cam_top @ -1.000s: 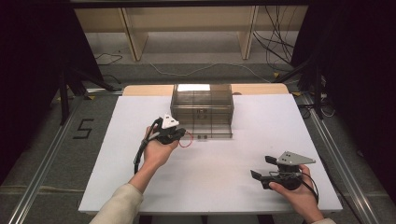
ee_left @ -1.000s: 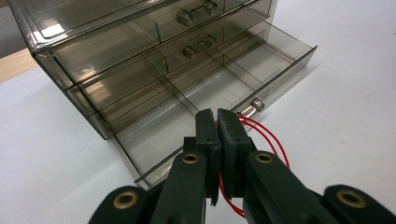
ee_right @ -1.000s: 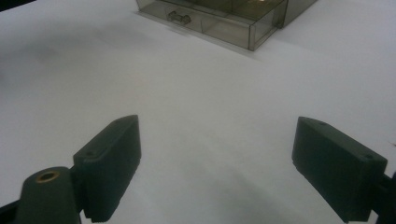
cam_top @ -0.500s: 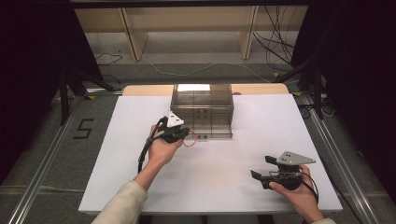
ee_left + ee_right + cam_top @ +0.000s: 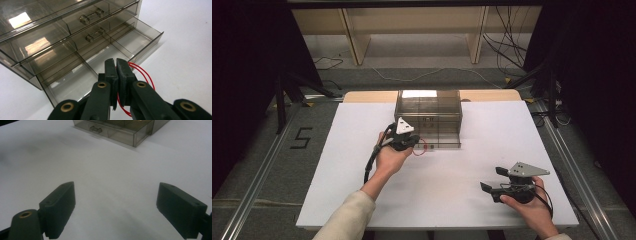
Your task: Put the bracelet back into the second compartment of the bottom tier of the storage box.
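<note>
At the near right edge of the white table, my right gripper rests low in my right hand, its jaws spread wide over bare tabletop with nothing between them, as the right gripper view confirms. Farther in and to the left, my left hand holds the left gripper just in front of the smoked clear drawer cabinet, its jaws pressed together on a thin red loop, what appears to be a rubber band or a length of wire, though it is too fine to tell which. The loop trails out to one side of the jaws and hangs beside the front wall of the bottom drawer, which stands pulled open; I cannot tell whether it touches that wall. The drawer's divided compartments lie directly beyond my jaw tips. Above it, two smaller drawers with bar handles sit closed. The cabinet stands at the far middle of the table, well apart from my right gripper. Beyond the table, wooden shelving and loose cables cross the floor.
</note>
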The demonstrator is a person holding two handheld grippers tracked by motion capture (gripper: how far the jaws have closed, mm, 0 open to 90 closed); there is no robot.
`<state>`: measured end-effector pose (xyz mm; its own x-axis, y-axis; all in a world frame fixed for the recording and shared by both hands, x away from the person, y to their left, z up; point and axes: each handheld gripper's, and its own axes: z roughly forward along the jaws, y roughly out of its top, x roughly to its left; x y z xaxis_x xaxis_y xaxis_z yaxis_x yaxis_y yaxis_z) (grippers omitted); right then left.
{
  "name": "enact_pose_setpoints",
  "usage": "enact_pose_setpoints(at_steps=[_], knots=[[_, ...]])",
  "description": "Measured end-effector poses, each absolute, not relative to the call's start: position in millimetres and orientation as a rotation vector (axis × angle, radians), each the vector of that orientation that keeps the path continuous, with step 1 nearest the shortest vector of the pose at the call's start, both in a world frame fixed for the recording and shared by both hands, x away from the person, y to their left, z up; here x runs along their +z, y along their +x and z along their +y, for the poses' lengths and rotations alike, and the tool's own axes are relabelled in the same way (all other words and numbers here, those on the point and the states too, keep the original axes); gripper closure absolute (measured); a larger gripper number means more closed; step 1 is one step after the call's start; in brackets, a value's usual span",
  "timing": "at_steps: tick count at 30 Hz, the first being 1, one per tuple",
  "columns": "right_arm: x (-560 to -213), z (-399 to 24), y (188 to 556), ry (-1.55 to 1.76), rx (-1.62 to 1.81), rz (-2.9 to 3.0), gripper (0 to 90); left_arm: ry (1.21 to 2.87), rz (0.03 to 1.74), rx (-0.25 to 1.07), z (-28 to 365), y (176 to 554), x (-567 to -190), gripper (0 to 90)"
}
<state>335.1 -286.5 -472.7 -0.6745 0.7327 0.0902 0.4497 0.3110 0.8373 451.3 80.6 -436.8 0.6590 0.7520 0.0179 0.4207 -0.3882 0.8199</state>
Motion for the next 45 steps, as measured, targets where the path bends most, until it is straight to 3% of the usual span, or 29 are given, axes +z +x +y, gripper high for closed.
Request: enact_pose_setpoints(at_steps=[45], knots=[[-472.9, -286.8, 335.7, 1.063, 1.298, 2.276, 16.7, 2.049, 0.897, 0.526, 58.2, 474.1, -434.9, 87.7]])
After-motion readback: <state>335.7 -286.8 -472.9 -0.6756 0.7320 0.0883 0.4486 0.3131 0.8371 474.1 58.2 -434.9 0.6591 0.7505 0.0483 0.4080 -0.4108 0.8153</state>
